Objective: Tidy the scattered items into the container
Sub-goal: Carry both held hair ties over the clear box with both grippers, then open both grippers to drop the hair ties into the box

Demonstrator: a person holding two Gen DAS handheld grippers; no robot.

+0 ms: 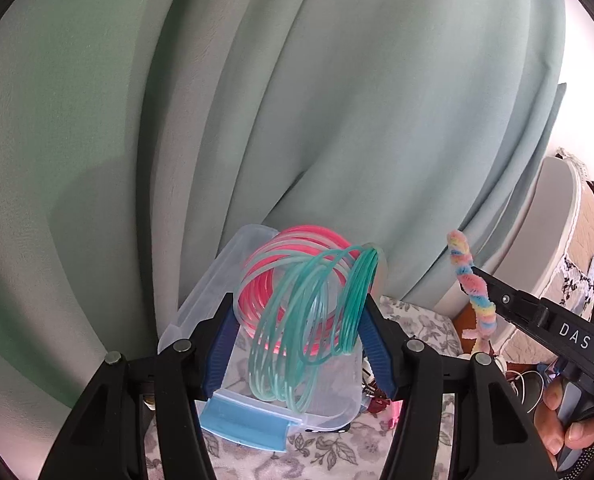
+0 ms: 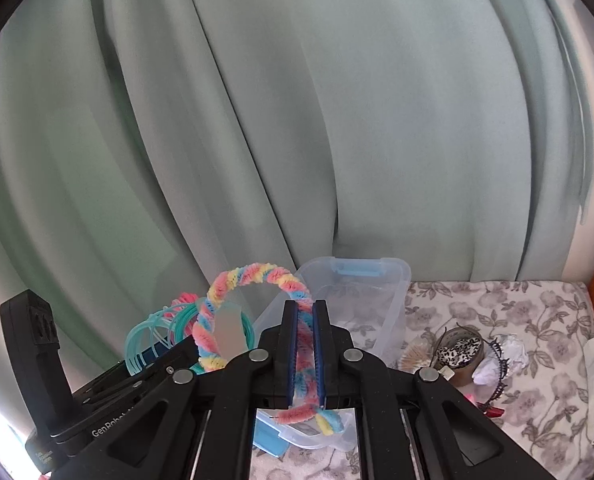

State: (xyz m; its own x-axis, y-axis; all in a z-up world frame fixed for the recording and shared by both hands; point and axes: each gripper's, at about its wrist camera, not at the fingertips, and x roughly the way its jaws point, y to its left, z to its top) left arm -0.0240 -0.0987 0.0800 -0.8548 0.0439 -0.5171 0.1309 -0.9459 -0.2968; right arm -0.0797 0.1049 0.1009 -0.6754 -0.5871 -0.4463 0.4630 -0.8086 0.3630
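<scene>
While your left claw [image 1: 297, 344] clamped the bangles [image 1: 305, 312] and your right claw [image 2: 305, 356] pinched the fuzzy headband [image 2: 253, 276], both needed lowering into the near container [image 2: 393, 280].

surface: floral bedspread [image 2: 537, 312] | on it: clear container [image 2: 393, 300], headbands [image 2: 493, 364]

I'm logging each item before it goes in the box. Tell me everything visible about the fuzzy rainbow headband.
The fuzzy headband is an arched band wrapped in twisted chenille of pink, yellow and blue. It looks soft and bristly. The right tongs are shut on one leg, whose frayed end sticks out below the pads; the arch rises up and curves left to a free end. It is held in the air in front of the clear plastic box, near the bangles in the other tongs; contact unclear.
</scene>
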